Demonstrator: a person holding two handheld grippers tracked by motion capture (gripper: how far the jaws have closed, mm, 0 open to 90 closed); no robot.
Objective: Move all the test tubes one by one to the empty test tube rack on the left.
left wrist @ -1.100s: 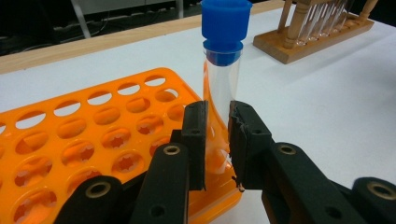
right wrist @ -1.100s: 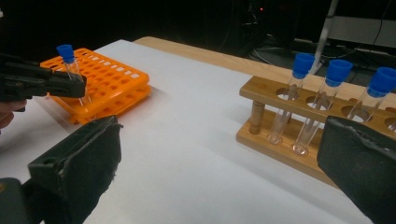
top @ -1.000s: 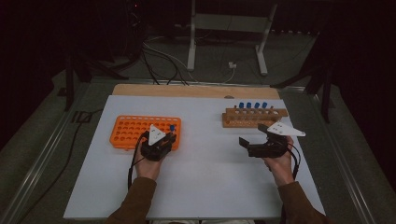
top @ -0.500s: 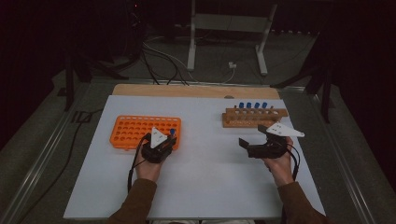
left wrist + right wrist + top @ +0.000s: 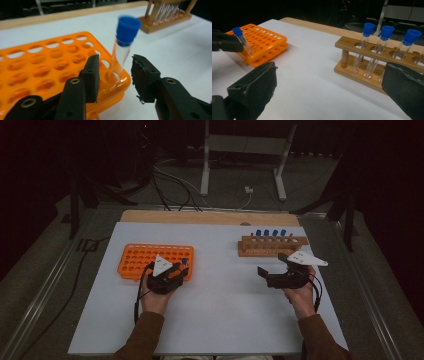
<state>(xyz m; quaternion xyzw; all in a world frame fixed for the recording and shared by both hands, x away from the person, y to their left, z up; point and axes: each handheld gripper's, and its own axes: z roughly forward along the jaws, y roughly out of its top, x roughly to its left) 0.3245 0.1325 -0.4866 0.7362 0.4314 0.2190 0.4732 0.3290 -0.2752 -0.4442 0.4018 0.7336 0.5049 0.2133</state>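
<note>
Left gripper (image 5: pixel 113 75) jaws just opening, releasing blue-capped tube (image 5: pixel 122 47) leaning in corner hole of orange rack (image 5: pixel 50 67). Right gripper (image 5: pixel 332 100) wide open, empty, near wooden rack (image 5: pixel 372 53). Next: fetch another tube.

Glossy orange plastic rack (image 5: pixel 50 72), matt wooden rack (image 5: pixel 372 62)

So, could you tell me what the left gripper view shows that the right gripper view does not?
Left gripper view: the left tool, whose jaws have just been opening and stand clear either side of the clear blue-capped tube, seated in a corner hole of the orange plastic rack. Right gripper view: the wide-open right tool and three capped tubes standing in the wooden rack. Both: orange rack, that tube, wooden rack.
</note>
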